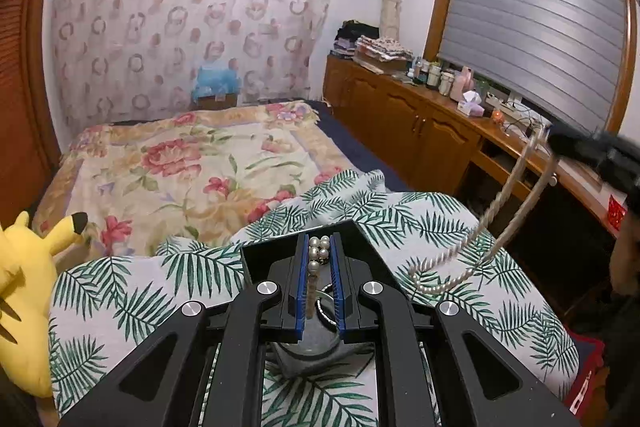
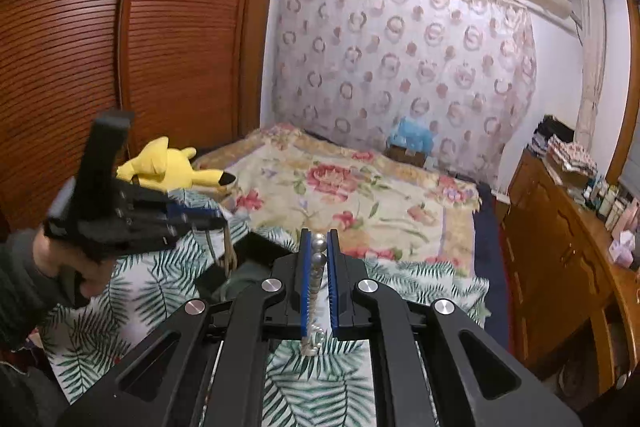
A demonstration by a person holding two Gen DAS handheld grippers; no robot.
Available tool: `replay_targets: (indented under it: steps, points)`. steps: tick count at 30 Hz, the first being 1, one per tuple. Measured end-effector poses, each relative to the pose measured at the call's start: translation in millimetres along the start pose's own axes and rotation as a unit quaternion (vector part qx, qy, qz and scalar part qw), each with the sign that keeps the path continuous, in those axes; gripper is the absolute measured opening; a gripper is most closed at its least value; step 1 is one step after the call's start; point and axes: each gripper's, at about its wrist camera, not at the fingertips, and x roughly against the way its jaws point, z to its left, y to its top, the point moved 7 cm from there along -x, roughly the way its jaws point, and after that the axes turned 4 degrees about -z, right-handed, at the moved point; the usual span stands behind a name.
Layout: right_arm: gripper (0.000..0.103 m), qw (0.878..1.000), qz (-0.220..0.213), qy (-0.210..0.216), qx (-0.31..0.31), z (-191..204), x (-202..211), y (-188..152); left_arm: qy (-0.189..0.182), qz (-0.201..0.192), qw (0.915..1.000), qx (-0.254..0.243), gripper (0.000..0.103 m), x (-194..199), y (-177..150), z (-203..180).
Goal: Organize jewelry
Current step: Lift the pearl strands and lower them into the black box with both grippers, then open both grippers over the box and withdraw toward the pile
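My left gripper (image 1: 319, 239) is shut on a pearl strand (image 1: 319, 250): a cluster of larger pearls sits between the blue pads and fine beads hang below. Under it lies a black jewelry box (image 1: 256, 259) on the leaf-print cover. My right gripper (image 2: 319, 237) is shut on a pearl necklace (image 2: 319, 259), whose thin end dangles beneath the fingers. In the left wrist view the right gripper (image 1: 556, 143) is raised at the right, with the necklace (image 1: 500, 219) hanging in a long loop whose bottom rests on the cover. A hand holds the left gripper (image 2: 216, 219) above the box (image 2: 256, 247).
A leaf-print cover (image 1: 120, 287) lies over a floral bedspread (image 1: 192, 163). A yellow plush toy (image 1: 24, 267) sits at the left edge. A wooden cabinet (image 1: 400, 115) with bottles and boxes runs along the right wall, and slatted wardrobe doors (image 2: 120, 47) stand at the left.
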Motion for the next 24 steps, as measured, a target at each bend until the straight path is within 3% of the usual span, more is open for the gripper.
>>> replay_targets:
  steps: [10, 17, 21, 24]
  points:
    - [0.008, 0.999, -0.032, 0.016, 0.018, -3, -15, 53, 0.001, 0.014, 0.9998, 0.017, 0.011, -11, -3, 8]
    - [0.009, 0.999, -0.026, 0.031, 0.021, 3, -39, 61, 0.01, 0.02, 0.9994, 0.027, 0.036, 1, -18, 14]
    - [0.009, 0.999, 0.002, 0.048, 0.013, 7, -66, 44, 0.03, 0.019, 0.9991, 0.022, 0.054, 10, -28, 16]
    - [0.009, 0.998, 0.025, 0.053, 0.008, 13, -86, 26, 0.037, 0.022, 0.9987, 0.026, 0.059, 16, -39, 18]
